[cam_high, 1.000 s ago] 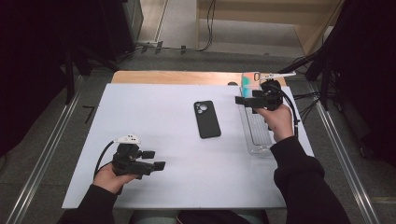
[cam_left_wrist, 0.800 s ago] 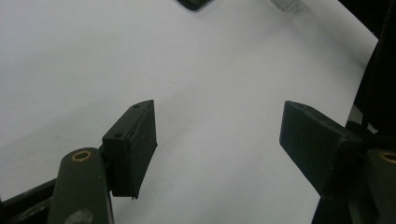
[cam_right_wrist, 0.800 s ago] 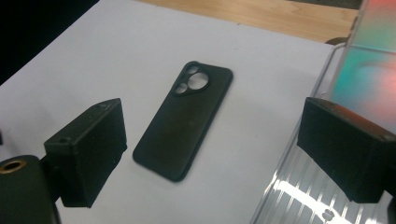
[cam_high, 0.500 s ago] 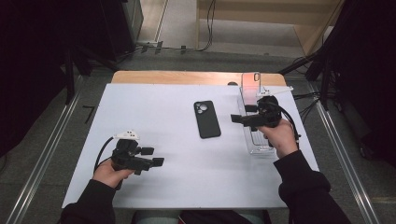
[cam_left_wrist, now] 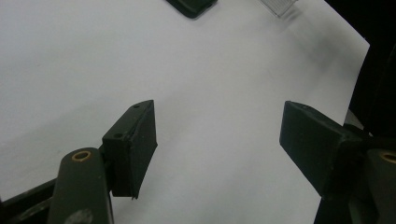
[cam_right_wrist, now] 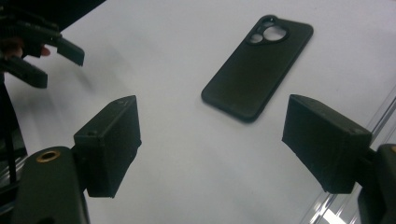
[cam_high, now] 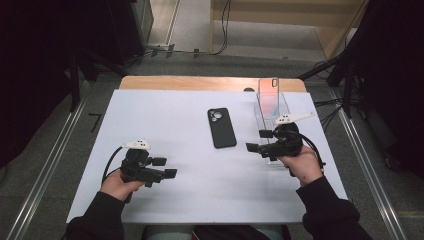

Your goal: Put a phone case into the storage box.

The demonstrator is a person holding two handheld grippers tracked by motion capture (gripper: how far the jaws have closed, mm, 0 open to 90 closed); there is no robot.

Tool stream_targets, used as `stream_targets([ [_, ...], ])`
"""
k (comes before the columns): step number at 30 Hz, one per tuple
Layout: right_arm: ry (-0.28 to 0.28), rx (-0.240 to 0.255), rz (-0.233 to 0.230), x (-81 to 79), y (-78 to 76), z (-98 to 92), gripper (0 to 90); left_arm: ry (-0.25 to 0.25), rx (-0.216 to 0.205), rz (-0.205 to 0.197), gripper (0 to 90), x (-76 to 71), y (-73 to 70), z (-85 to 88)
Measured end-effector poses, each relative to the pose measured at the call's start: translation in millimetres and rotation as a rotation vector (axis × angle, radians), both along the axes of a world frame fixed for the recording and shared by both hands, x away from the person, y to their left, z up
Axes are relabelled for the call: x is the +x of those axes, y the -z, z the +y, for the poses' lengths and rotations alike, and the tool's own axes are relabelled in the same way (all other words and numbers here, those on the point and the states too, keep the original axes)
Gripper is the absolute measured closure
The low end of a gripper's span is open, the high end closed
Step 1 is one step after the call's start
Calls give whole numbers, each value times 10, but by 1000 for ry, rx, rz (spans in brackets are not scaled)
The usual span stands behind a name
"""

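A black phone [cam_high: 221, 128] lies camera side up in the middle of the white table [cam_high: 165, 125]. My right gripper [cam_high: 257, 140] hovers just right of it, over the near end of a clear tray [cam_high: 281, 107], and points left. In the right gripper view the phone [cam_right_wrist: 257, 65] lies ahead of the open jaws [cam_right_wrist: 210, 144], which have just been closing a little with nothing between them. My left gripper [cam_high: 165, 167] rests open at the near left. Its view has bare table between the jaws [cam_left_wrist: 217, 140] and the phone's corner [cam_left_wrist: 191, 5] far ahead.
A see-through phone case [cam_high: 268, 95] stands upright at the far end of the clear tray. A wooden strip [cam_high: 200, 83] runs along the table's far edge. The left gripper [cam_right_wrist: 46, 51] appears far off in the right gripper view.
The right hand has drawn back from the far end of the tray toward the person, leaving the see-through case standing there. The left hand has stayed put.
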State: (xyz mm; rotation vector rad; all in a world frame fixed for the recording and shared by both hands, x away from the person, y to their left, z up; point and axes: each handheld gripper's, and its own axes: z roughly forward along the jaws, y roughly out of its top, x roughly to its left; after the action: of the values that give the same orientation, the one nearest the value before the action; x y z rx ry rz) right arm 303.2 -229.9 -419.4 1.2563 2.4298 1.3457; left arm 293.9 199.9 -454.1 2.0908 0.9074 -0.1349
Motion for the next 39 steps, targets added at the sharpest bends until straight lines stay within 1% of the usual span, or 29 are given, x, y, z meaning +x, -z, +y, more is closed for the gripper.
stream_targets([
  [2,-10,-6,1,-61,24,2,177,6,2,-3,272,-7,-5,-5],
  [5,-24,0,0,-153,69,-15,177,9,-4,-3,273,-15,-8,-6],
  [11,-48,4,8,-284,206,-42,177,7,-12,-1,272,-18,-6,-1],
  [13,-56,-2,12,-315,244,-45,177,10,-8,-4,272,-22,-12,-6],
  [16,-67,-11,28,-376,305,-45,177,16,-10,-5,273,-32,-11,-26],
  [18,-74,-20,46,-407,346,-53,177,21,-10,-5,272,-35,-11,-30],
  [21,-75,-12,63,-457,403,-72,177,19,-14,-3,273,-36,-12,-23],
  [23,-79,-14,62,-487,444,-87,177,17,-20,-1,272,-35,-12,-21],
  [25,-78,-14,70,-518,487,-108,177,22,-17,-1,273,-35,-13,-27],
  [29,-80,-14,75,-552,541,-132,177,27,-16,-1,272,-43,-12,-43],
  [35,-88,-5,50,-561,542,-106,176,23,-21,1,272,-43,-9,-33],
  [37,-89,-10,50,-554,544,-97,176,21,-21,1,273,-43,-8,-34],
  [39,-89,-3,62,-536,534,-73,175,18,-21,-4,273,-43,-10,-38],
])
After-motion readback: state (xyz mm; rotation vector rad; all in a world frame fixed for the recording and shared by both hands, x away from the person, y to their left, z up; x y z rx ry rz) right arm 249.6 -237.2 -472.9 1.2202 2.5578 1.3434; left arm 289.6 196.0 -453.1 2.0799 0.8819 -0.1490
